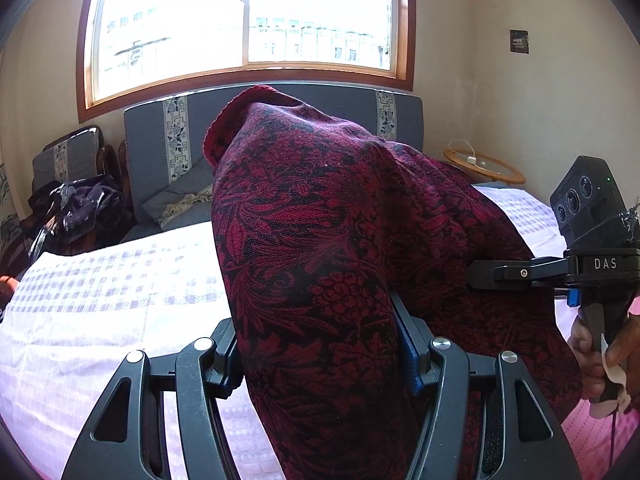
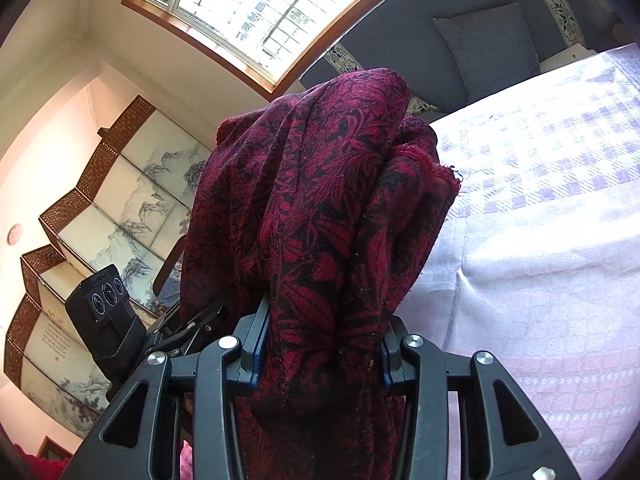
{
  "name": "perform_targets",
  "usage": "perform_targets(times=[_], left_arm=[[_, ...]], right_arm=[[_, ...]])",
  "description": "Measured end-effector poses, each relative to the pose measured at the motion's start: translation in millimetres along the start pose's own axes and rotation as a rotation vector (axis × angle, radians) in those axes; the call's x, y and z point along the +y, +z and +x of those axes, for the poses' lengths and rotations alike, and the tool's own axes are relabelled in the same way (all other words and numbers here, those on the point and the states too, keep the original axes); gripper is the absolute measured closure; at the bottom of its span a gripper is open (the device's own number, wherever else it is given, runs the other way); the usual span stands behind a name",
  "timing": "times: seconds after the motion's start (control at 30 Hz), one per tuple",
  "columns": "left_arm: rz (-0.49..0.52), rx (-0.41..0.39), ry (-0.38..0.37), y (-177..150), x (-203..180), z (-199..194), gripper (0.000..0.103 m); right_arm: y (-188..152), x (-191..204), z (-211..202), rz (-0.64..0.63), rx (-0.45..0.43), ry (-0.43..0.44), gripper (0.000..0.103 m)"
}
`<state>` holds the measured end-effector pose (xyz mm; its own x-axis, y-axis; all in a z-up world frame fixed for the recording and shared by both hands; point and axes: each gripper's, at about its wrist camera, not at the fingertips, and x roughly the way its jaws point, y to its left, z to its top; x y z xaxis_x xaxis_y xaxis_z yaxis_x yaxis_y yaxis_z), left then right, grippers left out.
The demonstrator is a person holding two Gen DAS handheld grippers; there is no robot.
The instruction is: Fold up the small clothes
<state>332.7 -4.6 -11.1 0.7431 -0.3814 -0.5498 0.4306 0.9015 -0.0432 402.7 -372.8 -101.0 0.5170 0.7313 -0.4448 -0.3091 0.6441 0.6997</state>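
A dark red garment with a black floral pattern (image 1: 320, 240) is held up in the air above the bed. My left gripper (image 1: 320, 344) is shut on a bunch of it; the cloth drapes over the fingers and hides the tips. My right gripper (image 2: 320, 340) is shut on another bunch of the same garment (image 2: 320, 208), tips also hidden. In the left wrist view the right gripper (image 1: 480, 276) shows at the right, clamped on the cloth's edge. In the right wrist view the left gripper's body (image 2: 108, 320) shows at the lower left.
A bed with a white and lilac checked sheet (image 1: 100, 280) lies below; it also shows in the right wrist view (image 2: 540, 220). A grey sofa (image 1: 160, 140) stands under the window. A round side table (image 1: 484, 166) is at the back right. A folding screen (image 2: 100, 220) stands at the left.
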Motion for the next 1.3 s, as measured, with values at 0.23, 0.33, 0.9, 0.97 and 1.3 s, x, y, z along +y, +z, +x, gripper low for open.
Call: perform_targets(times=[0.23, 0.33, 0.9, 0.97, 1.3], left_arm=[[-0.01, -0.002, 0.003, 0.7, 5.6, 7.1, 0.042], [-0.017, 0.004, 0.002, 0.7, 8.2, 10.3, 0.042], [-0.033, 0.027, -0.002, -5.4, 19.9, 25.9, 0.042], [-0.036, 0.029, -0.001, -6.5, 21.6, 28.0, 0.042], [-0.042, 0.04, 0.001, -15.2, 24.7, 34.2, 0.041]], right_arm=[[-3.5, 4.0, -1.2, -0.008, 0.013, -0.001, 0.064], [-4.3, 4.4, -2.0, -0.002, 0.015, -0.003, 0.064], [-12.6, 4.1, -9.3, 0.026, 0.019, -0.01, 0.064], [-12.5, 4.5, -8.8, 0.029, 0.02, -0.011, 0.064], [-13.0, 7.8, -3.8, 0.038, 0.027, -0.027, 0.064]])
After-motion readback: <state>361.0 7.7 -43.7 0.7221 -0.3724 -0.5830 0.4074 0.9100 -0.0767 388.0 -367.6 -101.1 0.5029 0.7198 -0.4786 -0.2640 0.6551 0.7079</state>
